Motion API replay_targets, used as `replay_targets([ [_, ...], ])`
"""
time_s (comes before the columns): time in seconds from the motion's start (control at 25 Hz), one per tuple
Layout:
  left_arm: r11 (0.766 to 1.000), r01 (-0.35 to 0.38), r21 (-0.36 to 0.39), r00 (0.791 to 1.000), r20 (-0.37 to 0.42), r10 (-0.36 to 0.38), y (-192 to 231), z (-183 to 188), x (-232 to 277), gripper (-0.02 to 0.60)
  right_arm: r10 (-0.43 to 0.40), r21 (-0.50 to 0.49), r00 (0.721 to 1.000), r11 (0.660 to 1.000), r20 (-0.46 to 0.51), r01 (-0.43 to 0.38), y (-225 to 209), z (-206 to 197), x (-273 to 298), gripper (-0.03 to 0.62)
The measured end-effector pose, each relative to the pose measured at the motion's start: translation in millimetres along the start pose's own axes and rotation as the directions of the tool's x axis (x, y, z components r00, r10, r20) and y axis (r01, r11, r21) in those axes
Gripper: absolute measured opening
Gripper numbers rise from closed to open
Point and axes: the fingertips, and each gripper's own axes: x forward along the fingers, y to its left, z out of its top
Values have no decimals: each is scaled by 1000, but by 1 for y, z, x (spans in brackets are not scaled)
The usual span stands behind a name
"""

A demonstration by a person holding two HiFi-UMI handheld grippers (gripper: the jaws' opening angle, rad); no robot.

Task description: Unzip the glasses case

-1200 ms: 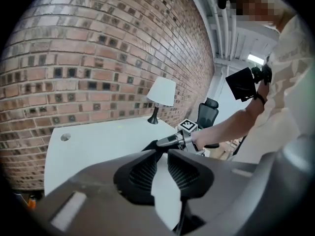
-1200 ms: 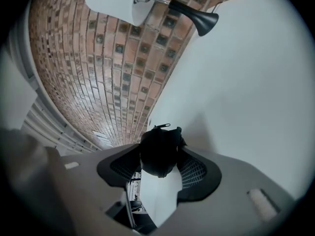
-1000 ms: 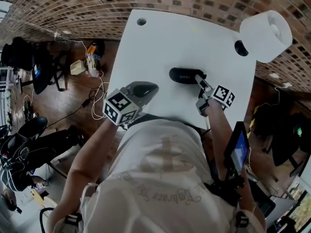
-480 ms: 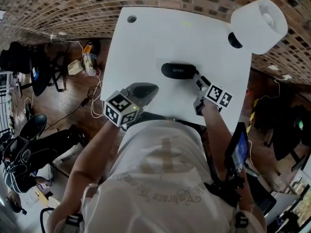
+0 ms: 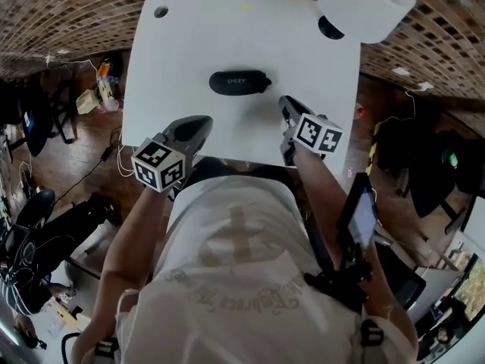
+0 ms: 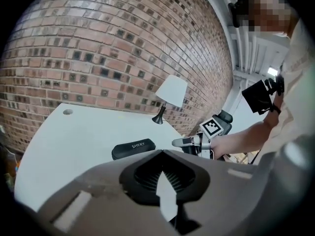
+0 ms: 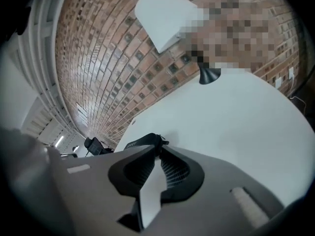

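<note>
Glasses case (image 5: 239, 82), black and oblong, lay flat on the white counter (image 5: 174, 51), about midway across it and well apart from the lamp (image 5: 366, 4) at the far corner. Its lid was down. From no view could we read whether the zip along the seam was run or closed, so the scene fitted a case zipped all round as well as one unzipped with the lid resting shut.

The small zip tab (image 7: 163, 142) stuck out at the end toward the right gripper (image 5: 286, 105). That gripper hung near the case without touching it. Its fingers (image 7: 179, 173) had just been closing and stood almost together, with nothing between them. The left gripper (image 5: 203, 121) hung nearer the counter's front edge, its fingers (image 6: 189, 178) fully together and empty.

We judged the main hazard to be the unheld case. With neither gripper pressing on it, any tug on the tab would likely drag or spin the light case across the smooth counter rather than run the slider. The tab, being small, could also slip from the fingers' tips.
</note>
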Motion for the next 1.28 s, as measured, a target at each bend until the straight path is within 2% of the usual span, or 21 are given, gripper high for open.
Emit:
replay_targets([
  [0.12, 999, 35, 9, 999, 8, -35, -7, -3, 3, 6, -23, -47, 999, 999, 27, 24, 1, 2, -16, 38],
  [0.24, 999, 37, 21, 999, 24, -37, -1, -4, -5, 6, -11, -105, 999, 994, 44, 15, 19, -2, -25, 38],
  [0.32, 999, 33, 20, 999, 37, -34, 1, -9, -14, 6, 20, -170, 998, 985, 58, -10, 37, -5, -35, 38],
  [0.52, 998, 49, 26, 997, 60, -50, -6, -32, -36, 6, 155, -279, 982, 953, 108, -120, 90, -23, -68, 34],
  [0.72, 998, 69, -11, 995, 71, -68, -14, -72, -62, 6, 150, -382, 985, 918, 81, -108, 120, -66, -86, 17],
  [1.0, 998, 65, -15, 990, 125, -63, -19, -94, -91, 6, 151, -424, 985, 900, 88, -100, 151, -107, -106, 15],
  [1.28, 996, 76, 50, 985, 152, -83, -31, -105, -107, 6, 156, -458, 982, 885, 108, -90, 165, -130, -127, 15],
])
